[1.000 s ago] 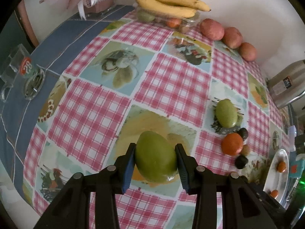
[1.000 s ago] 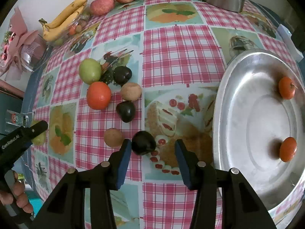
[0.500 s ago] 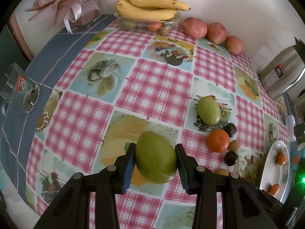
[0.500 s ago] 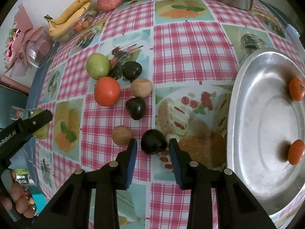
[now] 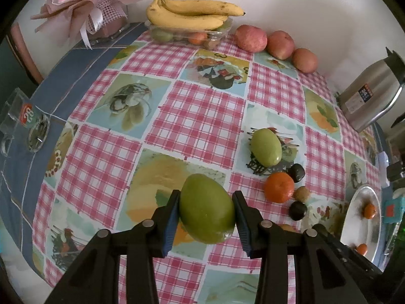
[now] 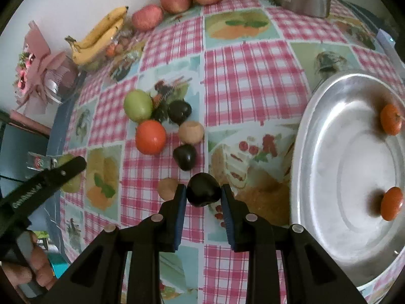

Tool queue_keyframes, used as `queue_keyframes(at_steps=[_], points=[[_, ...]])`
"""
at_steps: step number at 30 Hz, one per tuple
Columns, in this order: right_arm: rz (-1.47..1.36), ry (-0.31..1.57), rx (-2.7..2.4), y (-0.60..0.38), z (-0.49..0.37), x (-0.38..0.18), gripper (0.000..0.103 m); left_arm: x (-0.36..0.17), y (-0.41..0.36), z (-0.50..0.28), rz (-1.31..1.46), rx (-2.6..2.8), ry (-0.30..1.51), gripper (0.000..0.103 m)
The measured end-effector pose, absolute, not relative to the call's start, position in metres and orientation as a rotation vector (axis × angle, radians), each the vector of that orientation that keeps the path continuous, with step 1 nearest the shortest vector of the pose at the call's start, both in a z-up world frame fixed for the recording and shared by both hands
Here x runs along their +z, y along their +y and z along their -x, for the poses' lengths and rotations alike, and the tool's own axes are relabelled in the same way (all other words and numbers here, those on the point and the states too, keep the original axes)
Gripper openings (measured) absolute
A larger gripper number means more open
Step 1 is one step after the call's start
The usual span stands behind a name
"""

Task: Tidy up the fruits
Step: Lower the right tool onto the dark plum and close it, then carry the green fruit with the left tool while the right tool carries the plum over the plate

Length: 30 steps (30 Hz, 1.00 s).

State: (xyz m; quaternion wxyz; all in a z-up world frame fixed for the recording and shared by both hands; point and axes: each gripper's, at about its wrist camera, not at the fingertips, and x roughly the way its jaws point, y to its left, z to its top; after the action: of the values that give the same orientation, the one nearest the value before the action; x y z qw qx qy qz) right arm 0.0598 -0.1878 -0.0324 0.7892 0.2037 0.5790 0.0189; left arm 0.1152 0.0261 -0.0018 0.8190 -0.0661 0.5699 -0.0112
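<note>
Two hand-held grippers are loaded at once! Nearest in, the right hand-held gripper (image 6: 203,197) has clamped its blue pads onto a dark plum (image 6: 203,189), jaws that stood wide around it a second ago now pressed to both flanks, with a small brown fruit (image 6: 167,188) just beside the left pad. The steel tray (image 6: 303,157) lies close on the right with two tangerines (image 6: 391,119) already in it, so that looks like where the plum is bound. Over on the other side, the left hand-held gripper (image 5: 206,211) grips a green mango (image 5: 206,209) across its middle, held above the checked counter (image 5: 197,116); the grip is unchanged, though the view has shifted. Further out sit a green fruit (image 6: 138,106), an orange (image 6: 150,136) and two more plums (image 6: 179,111), still waiting. Against the far wall: bananas (image 5: 192,12) on a clear box, three red apples (image 5: 251,38).
</note>
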Motion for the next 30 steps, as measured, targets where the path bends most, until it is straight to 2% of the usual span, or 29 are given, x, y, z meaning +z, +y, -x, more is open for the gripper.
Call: queue_keyframes(at_steps=[17, 30], points=[[-0.512, 1.153, -0.028, -0.228, -0.047, -0.009, 0.029, 0.005, -0.008, -0.108, 0.141, -0.108, 1.208, 0.043], [-0.602, 1.128, -0.213, -0.297, -0.024, -0.015, 0.029, 0.005, -0.083, -0.090, 0.081, -0.307, 1.238, 0.043]])
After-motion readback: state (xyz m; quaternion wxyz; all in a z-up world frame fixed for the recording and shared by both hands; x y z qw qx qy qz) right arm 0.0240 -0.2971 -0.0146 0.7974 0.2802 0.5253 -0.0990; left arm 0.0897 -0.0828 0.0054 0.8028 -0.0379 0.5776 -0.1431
